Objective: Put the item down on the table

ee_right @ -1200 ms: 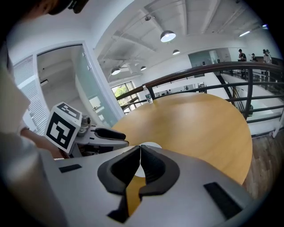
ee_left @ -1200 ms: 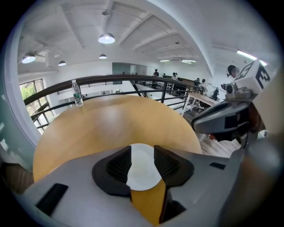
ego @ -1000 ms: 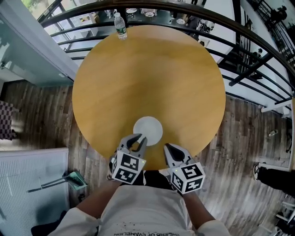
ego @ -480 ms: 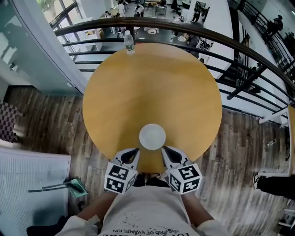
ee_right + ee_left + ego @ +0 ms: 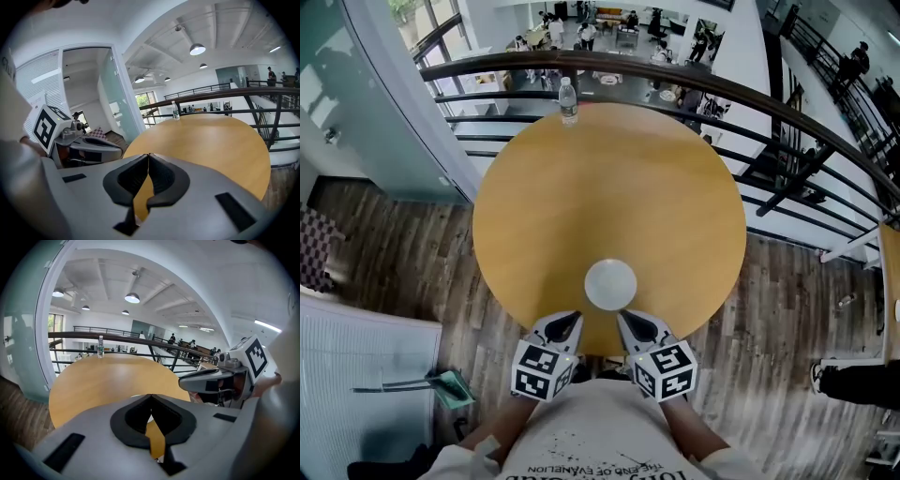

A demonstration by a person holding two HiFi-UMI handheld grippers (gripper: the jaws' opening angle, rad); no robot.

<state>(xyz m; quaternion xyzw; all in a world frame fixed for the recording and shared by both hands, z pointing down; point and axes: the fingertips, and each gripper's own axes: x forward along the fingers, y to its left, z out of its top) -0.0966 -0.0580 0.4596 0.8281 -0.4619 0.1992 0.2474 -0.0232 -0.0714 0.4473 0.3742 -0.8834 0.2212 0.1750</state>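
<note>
Item: white disc [image 5: 610, 284], round, plain, no markings seen. Condition: intact, lying flat on bench [image 5: 609, 159], broad face up. Posn: near side of round wooden top, approx. centred L-R, just inside near edge. Whether plate, lid or coaster: cannot tell. Rim detail and thickness too small to judge.

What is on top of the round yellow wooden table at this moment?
Two things: a flat white round disc near the person's edge and a clear plastic water bottle upright at the far edge. The table surface beneath the disc is covered.
</note>
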